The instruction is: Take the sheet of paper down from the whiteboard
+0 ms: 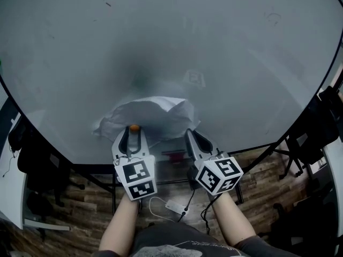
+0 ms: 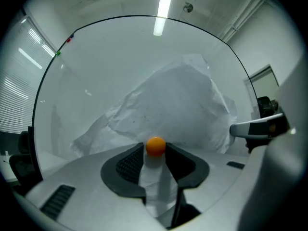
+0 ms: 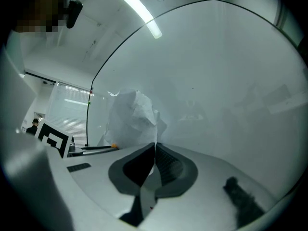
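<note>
A crumpled white sheet of paper (image 1: 153,115) hangs low on the whiteboard (image 1: 214,47), bulging away from it. A small orange round magnet (image 1: 134,127) sits at the sheet's lower left edge. My left gripper (image 1: 134,129) has its two jaw tips closed against the orange magnet (image 2: 155,146), with the paper (image 2: 178,100) behind it. My right gripper (image 1: 189,133) is shut on the sheet's lower right edge; in the right gripper view the paper (image 3: 131,117) runs up out of the pinched jaws (image 3: 155,147).
The board's lower edge and its tray (image 1: 172,155) lie just below the grippers. The stand's legs, a white cable and adapter (image 1: 172,205) lie on the wooden floor. Dark chairs stand at the left (image 1: 37,167) and right (image 1: 316,135).
</note>
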Available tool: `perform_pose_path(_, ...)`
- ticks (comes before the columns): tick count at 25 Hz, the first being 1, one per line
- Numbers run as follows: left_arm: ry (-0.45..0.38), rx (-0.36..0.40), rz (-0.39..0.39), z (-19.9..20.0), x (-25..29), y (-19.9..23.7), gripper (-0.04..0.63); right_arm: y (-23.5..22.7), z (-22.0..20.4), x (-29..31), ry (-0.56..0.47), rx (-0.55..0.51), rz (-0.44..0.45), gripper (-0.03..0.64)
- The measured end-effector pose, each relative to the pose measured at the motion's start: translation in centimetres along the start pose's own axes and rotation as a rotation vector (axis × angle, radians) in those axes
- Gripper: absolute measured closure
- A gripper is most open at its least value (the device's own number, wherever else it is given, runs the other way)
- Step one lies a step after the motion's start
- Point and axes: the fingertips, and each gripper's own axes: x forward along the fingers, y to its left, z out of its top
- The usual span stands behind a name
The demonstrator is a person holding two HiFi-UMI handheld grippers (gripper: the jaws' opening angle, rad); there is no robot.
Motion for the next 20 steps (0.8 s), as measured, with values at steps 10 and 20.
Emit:
perform_pose_path(10, 0.004, -0.023, -0.066, -0.4, -0.2, 0.3, 0.471, 0.1, -0.6, -0.3, 0.018, 0.019, 0.027, 0.595)
perform_pose_path(20, 0.099, -0.059, -0.073, -5.0, -4.2, -1.0, 0.471, -1.2, -2.9, -3.4, 0.081, 0.056, 0.006, 0.595)
